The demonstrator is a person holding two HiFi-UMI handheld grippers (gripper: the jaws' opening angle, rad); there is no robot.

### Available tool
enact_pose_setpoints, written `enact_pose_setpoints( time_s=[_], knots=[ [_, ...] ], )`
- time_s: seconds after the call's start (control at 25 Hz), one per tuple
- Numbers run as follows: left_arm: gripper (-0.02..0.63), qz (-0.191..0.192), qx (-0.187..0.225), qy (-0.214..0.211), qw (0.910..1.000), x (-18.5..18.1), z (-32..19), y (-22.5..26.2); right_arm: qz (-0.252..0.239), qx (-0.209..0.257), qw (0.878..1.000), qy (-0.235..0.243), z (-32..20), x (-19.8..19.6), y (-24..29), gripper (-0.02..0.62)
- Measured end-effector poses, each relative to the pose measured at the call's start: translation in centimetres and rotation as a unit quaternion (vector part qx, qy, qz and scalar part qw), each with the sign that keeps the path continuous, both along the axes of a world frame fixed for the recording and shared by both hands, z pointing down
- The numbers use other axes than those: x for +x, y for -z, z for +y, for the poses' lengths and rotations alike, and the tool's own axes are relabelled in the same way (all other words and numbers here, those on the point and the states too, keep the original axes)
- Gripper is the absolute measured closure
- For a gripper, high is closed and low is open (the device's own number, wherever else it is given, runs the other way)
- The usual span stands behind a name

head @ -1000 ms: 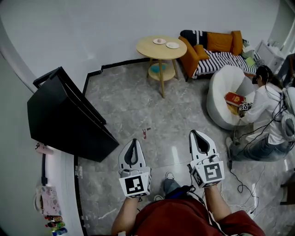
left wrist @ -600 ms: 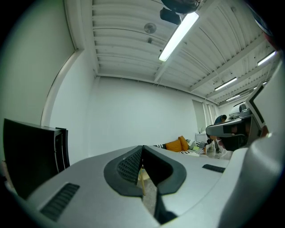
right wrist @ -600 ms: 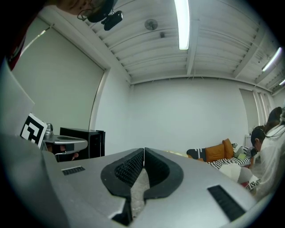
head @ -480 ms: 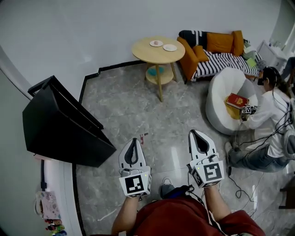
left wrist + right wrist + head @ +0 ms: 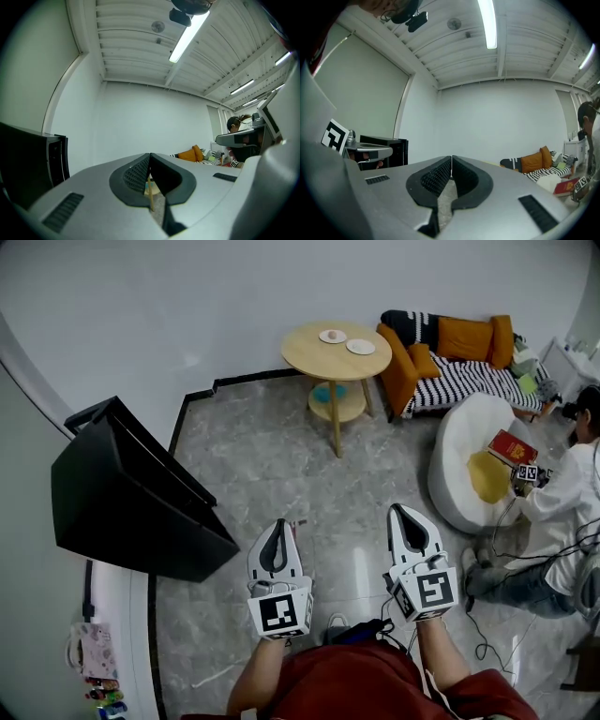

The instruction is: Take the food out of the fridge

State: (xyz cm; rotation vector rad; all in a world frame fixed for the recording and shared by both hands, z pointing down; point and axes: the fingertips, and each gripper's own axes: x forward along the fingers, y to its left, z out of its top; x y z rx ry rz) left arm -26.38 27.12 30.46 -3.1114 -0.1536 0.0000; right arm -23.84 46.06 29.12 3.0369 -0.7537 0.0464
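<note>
Both my forearms reach straight out from my body, side by side and level, each holding its tool with the marker cube on top. The left hand-held gripper point(image 5: 277, 524) points ahead over the grey tiled floor point(image 5: 267, 451). Its own view shows the two dark ribbed pads pressed together at the tips, pinching nothing. The right hand-held gripper point(image 5: 401, 509) runs parallel to it, a little further forward in the head view. Its pads are likewise pressed together and empty.

The black fridge point(image 5: 131, 493) stands against the wall point(image 5: 187, 306) ahead of me and to my left. It is well apart from both tools and nearer the left one. In the left gripper view it fills the left edge, and in the right gripper view it sits left of the jaws, beyond my other tool. I can't make out the food in any view.

Further ahead stands a round wooden worktop point(image 5: 309, 357) with two small plates point(image 5: 360, 347) on it. To my right are an orange sofa point(image 5: 469, 338) and a white beanbag point(image 5: 459, 442). A person point(image 5: 567, 498) sits on the floor next to the beanbag.
</note>
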Motion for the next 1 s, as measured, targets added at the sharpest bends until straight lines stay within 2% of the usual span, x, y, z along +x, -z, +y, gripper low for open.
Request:
enact_pose_setpoints(
  time_s=[0.28,0.56,0.72,0.84,1.0],
  knots=[
    [0.592,0.003,0.002,0.020,0.9998,1.5,-0.7,0.3,0.005,0.000,1.000,0.021,-1.0,2.3,0.1,0.572],
    [0.592,0.009,-0.001,0.024,0.9997,3.3,-3.6,-0.2,0.005,-0.006,0.999,0.031,-4.3,4.3,-0.3,0.572],
    [0.592,0.016,-0.008,0.017,0.9997,5.9,-5.7,-0.4,0.006,-0.010,1.000,0.018,-6.0,6.6,-0.8,0.572],
    [0.592,0.036,-0.034,0.017,0.9986,8.0,-7.8,-0.1,0.005,-0.014,1.000,0.008,-7.9,8.4,-0.7,0.572],
    [0.592,0.025,-0.007,0.013,0.9996,10.5,-11.0,-0.8,0.010,-0.013,1.000,0.000,-10.4,11.1,-0.1,0.572]
  ],
)
